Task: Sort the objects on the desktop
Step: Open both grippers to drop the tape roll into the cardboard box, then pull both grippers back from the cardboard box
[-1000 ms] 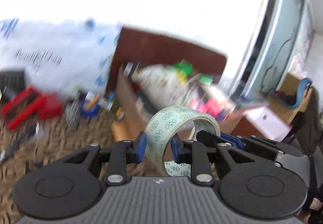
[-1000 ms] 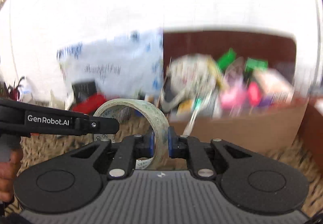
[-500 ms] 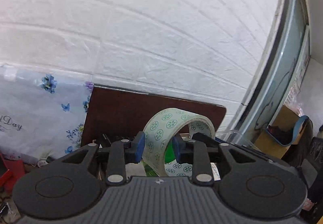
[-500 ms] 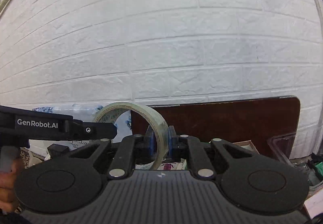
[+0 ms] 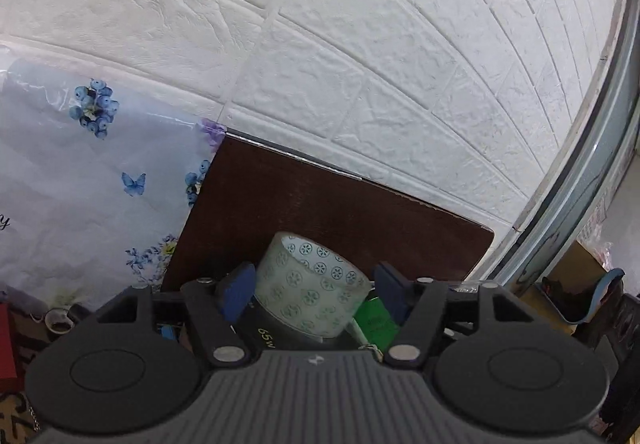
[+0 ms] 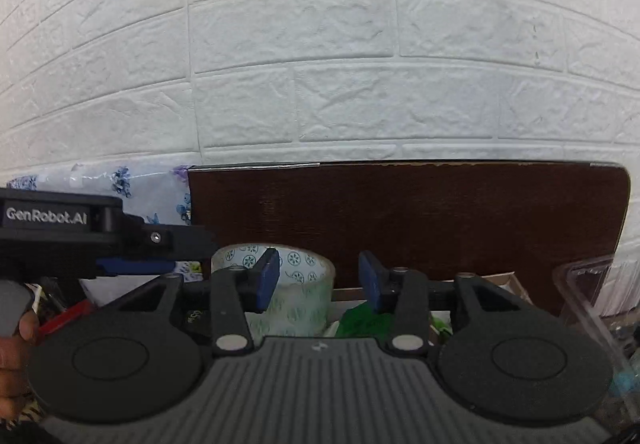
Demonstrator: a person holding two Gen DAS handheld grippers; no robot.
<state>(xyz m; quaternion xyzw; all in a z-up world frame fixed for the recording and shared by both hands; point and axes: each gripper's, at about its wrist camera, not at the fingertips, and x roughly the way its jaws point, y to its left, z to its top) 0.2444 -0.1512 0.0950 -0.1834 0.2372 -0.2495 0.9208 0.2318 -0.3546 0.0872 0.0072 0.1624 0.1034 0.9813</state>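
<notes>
Tape roll (image 5: 310,290) loose between both grippers' wide-spread jaws, over cluttered box (image 6: 408,220)

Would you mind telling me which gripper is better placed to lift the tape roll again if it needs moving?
Probably the left gripper: its open fingers sit on either side of the tape roll. The right gripper is open too, but the roll sits off towards its left finger, so it would need shifting first.

tape roll (image 5: 310,290) before board (image 5: 320,212) – wall (image 5: 320,44) behind
</notes>
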